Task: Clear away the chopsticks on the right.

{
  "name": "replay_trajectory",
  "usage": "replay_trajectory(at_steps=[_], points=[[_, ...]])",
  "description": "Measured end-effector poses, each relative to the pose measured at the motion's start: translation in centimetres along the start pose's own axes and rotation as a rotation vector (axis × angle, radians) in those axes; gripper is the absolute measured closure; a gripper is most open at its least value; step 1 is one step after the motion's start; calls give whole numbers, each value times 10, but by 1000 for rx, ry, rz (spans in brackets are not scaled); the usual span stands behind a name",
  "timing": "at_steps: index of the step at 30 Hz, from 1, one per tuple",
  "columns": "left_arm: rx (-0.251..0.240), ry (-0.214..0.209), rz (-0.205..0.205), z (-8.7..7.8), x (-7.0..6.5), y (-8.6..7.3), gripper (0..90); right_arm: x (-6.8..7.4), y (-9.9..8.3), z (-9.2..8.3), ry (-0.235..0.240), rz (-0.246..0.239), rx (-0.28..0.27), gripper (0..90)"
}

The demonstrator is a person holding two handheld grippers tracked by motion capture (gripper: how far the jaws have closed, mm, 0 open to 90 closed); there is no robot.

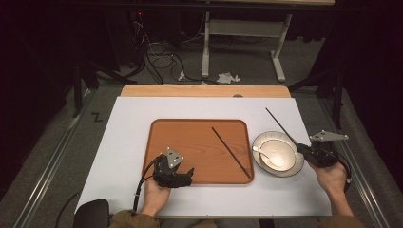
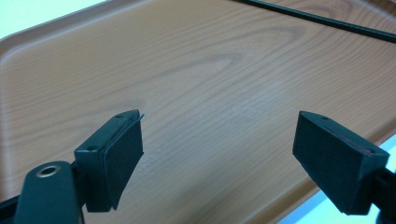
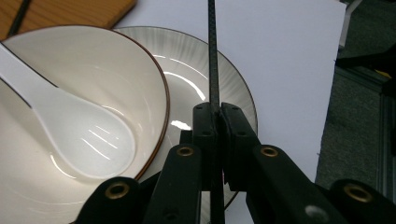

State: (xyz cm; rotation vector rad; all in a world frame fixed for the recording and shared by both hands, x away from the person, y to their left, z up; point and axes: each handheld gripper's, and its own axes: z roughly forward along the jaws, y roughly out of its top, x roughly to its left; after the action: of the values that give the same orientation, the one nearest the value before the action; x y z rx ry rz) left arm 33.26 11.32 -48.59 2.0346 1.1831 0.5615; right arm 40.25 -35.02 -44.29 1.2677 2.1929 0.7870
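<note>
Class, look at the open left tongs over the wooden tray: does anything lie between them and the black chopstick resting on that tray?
Nothing visible does. Between the left tongs and the chopstick there is just bare tray surface.

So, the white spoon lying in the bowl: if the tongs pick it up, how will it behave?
The spoon looks glazed and glossy, so it is probably slippery between flat pads. It seems ceramic, likely stiff but breakable if dropped. Its handle leans on the rim of the bowl, so a push may slide or swing it.
</note>
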Motion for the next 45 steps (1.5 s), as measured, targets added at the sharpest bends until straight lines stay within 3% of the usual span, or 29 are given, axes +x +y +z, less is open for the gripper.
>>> replay_trajectory(at_steps=[17, 24, 32, 42, 45], points=[[7, -31, 24, 10, -6, 7, 165, 13, 0, -28, 56, 28, -52, 864], [12, -37, 28, 13, -7, 9, 164, 30, 7, -38, 83, -21, -73, 864], [17, -41, 28, 14, -9, 8, 165, 49, 14, -41, 145, -52, -78, 864], [19, -41, 26, 14, -8, 9, 165, 77, 24, -42, 183, -123, -85, 864], [17, -36, 22, 14, -7, 9, 165, 84, 26, -42, 197, -118, -102, 864]])
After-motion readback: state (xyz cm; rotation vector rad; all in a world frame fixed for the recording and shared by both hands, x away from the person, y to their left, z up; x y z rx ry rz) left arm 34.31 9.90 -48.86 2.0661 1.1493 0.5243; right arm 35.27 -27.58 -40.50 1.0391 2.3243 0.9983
